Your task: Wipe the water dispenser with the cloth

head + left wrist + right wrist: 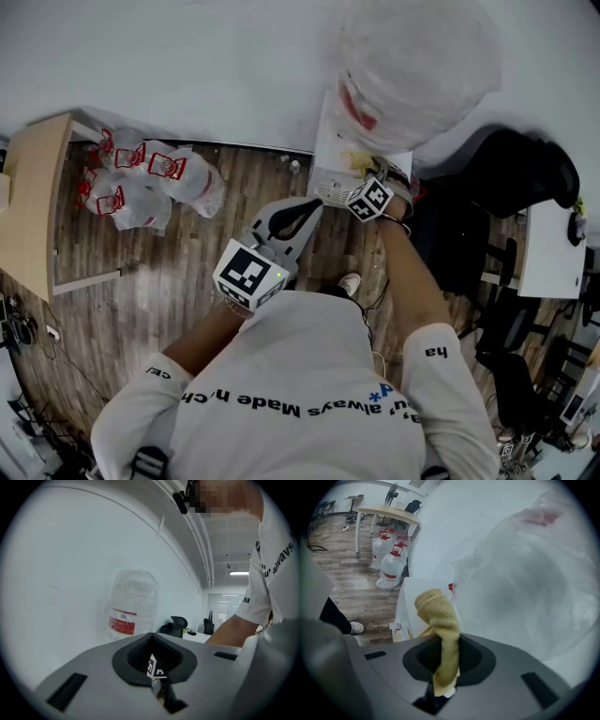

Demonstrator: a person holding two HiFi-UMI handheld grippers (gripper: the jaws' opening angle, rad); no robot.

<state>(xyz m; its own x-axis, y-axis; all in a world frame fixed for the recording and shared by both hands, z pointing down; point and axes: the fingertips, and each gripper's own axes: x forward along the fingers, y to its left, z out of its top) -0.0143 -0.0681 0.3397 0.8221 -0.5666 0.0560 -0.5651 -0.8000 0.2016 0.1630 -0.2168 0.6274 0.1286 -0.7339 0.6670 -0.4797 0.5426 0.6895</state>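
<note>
My right claw (440, 688) is pinching the yellow cloth (439, 620), which stands up out of the jaws. Its folded top is just beside the big bottle (525, 573) on the water dispenser (335, 141); I cannot tell whether it touches. In the head view this claw sits at about 1 o'clock from centre, at the dispenser's top, under the bottle. My left claw (158, 691) is pressed together on nothing, at 7 o'clock from the right one, pointing toward it. Spare water bottles (141, 183) lie on the wooden floor (187, 281) at 9 o'clock.
</note>
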